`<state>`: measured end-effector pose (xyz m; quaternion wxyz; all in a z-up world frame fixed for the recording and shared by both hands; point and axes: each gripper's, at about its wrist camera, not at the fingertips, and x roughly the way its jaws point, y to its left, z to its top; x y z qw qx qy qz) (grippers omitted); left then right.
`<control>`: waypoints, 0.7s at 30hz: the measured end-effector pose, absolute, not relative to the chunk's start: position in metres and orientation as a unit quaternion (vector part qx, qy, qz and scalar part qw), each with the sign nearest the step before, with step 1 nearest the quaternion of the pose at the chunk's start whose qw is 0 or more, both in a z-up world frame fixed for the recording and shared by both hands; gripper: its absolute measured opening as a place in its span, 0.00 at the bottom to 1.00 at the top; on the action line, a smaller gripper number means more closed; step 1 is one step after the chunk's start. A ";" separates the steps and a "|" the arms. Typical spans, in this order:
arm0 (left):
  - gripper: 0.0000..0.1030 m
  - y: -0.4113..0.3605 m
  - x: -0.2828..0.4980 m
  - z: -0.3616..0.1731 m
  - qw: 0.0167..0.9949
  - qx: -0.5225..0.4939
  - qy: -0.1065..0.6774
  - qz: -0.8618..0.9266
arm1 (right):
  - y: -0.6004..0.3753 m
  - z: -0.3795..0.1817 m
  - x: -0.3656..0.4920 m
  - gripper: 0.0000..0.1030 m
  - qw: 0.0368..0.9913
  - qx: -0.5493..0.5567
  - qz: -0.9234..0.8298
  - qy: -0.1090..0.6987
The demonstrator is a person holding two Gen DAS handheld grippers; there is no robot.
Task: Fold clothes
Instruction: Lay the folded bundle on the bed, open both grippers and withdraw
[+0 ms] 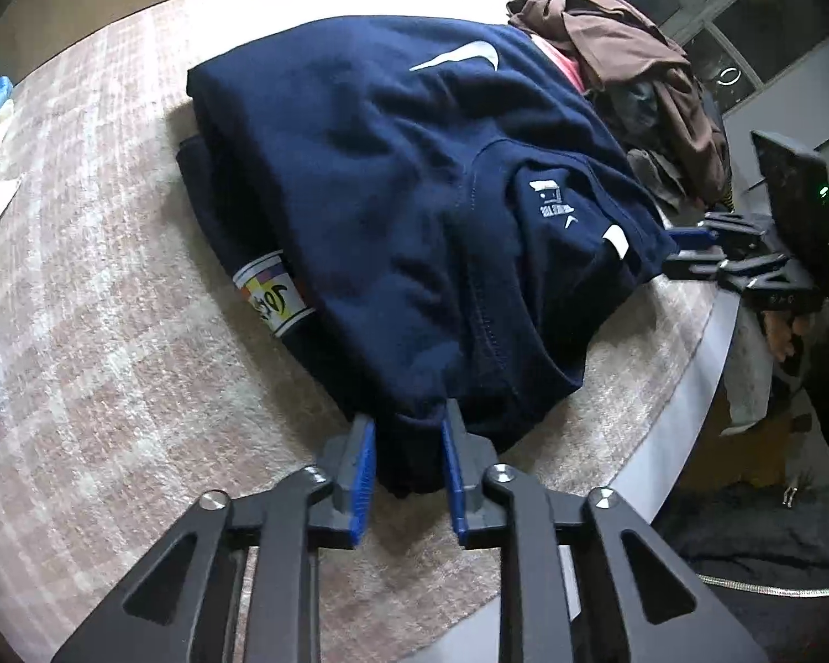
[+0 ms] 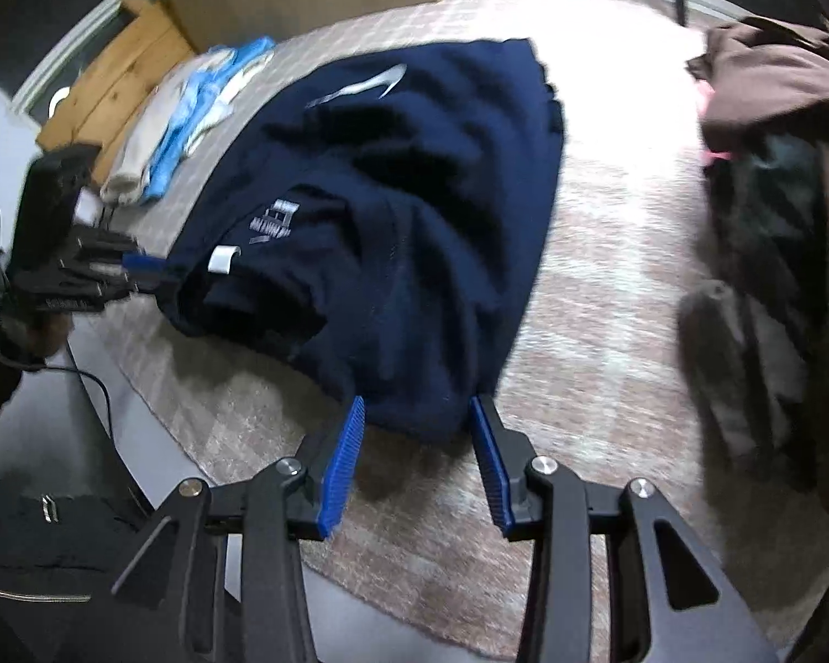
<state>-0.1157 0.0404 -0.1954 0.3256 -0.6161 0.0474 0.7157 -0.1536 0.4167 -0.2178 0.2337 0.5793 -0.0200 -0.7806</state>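
A navy sweatshirt (image 1: 387,166) (image 2: 414,193) with a white swoosh lies folded on the pale checked cloth of the table. Its collar side faces the near edge. My left gripper (image 1: 406,425) points steeply down at the near hem, its blue pads shut on a bunched fold of navy fabric. My right gripper (image 2: 417,409) is shut on the other near corner, with thick cloth filling the gap between its pads. Each gripper shows in the other view: the right gripper (image 1: 685,254) at the collar corner and the left gripper (image 2: 138,276) at the sweatshirt's left edge.
A heap of brown and dark clothes (image 1: 624,38) (image 2: 774,83) lies right of the sweatshirt. Folded light blue and white garments (image 2: 193,110) sit at the far left beside a wooden crate (image 2: 121,83). The table's rounded edge (image 1: 707,364) runs close behind the grippers.
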 end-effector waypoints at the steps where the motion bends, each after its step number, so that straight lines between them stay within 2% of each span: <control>1: 0.12 0.038 -0.116 -0.193 0.327 -0.616 0.044 0.715 | 0.415 -0.217 -0.154 0.28 0.234 0.578 -0.781 -0.011; 2: 0.10 0.036 -0.116 -0.191 0.327 -0.615 0.041 0.716 | 0.414 -0.216 -0.154 0.24 0.234 0.577 -0.782 -0.002; 3: 0.09 0.034 -0.116 -0.188 0.327 -0.613 0.040 0.718 | 0.412 -0.215 -0.154 0.13 0.235 0.576 -0.783 0.008; 4: 0.08 0.031 -0.116 -0.184 0.326 -0.611 0.039 0.720 | 0.410 -0.214 -0.155 0.10 0.235 0.575 -0.784 0.017; 8: 0.05 0.028 -0.113 -0.167 0.318 -0.601 0.051 0.732 | 0.423 -0.190 -0.156 0.08 0.243 0.564 -0.789 0.000; 12: 0.05 0.025 -0.106 -0.158 0.308 -0.576 0.107 0.750 | 0.433 -0.177 -0.158 0.09 0.234 0.557 -0.797 0.007; 15: 0.07 0.018 -0.112 -0.193 0.276 -0.618 0.109 0.728 | 0.426 -0.215 -0.161 0.13 0.203 0.608 -0.764 0.069; 17: 0.11 0.013 -0.113 -0.187 0.271 -0.618 0.102 0.731 | 0.428 -0.209 -0.157 0.14 0.206 0.607 -0.764 0.074; 18: 0.12 0.011 -0.113 -0.179 0.271 -0.611 0.103 0.737 | 0.429 -0.205 -0.154 0.19 0.208 0.606 -0.764 0.076; 19: 0.15 0.008 -0.111 -0.169 0.271 -0.603 0.106 0.743 | 0.432 -0.198 -0.154 0.31 0.210 0.600 -0.768 0.072; 21: 0.16 0.007 -0.110 -0.151 0.279 -0.590 0.105 0.751 | 0.442 -0.174 -0.155 0.37 0.210 0.575 -0.789 0.055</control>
